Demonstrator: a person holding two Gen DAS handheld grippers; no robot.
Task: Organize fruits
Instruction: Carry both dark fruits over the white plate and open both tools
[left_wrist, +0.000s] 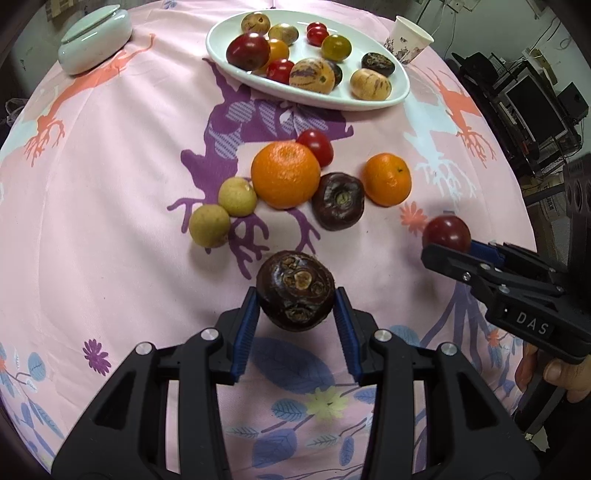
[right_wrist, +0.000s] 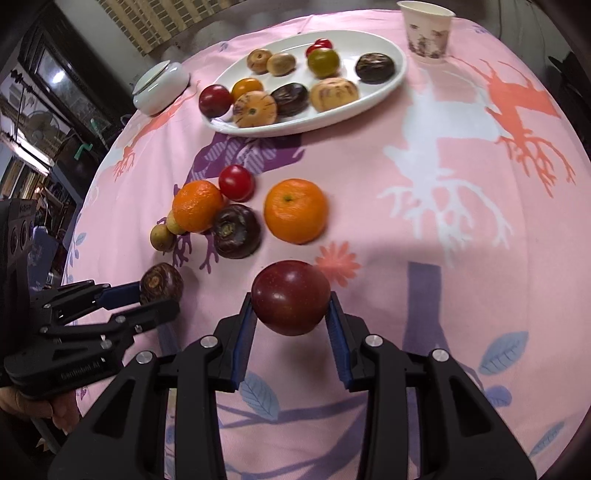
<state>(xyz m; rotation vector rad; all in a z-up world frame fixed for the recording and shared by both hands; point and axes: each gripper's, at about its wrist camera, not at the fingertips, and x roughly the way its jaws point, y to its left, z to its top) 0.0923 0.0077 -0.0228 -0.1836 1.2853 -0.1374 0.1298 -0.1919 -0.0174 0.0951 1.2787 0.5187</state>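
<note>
Here we hold the left tool clamped on a dark brown, squat round water chestnut, its scarred flat face turned up toward the camera, raised just over the pink patterned cloth surface. Our right tool grips a round dark red plum between its blue pads, also off the cloth; we cannot tell which way its stem end points. Beyond both, loose fruit lies in a cluster: two oranges, a second dark chestnut with its stem scar facing up, a small red tomato and two tan round fruits. Farther back the white oval plate, its long axis slanting across the cloth, carries more mixed fruit.
</note>
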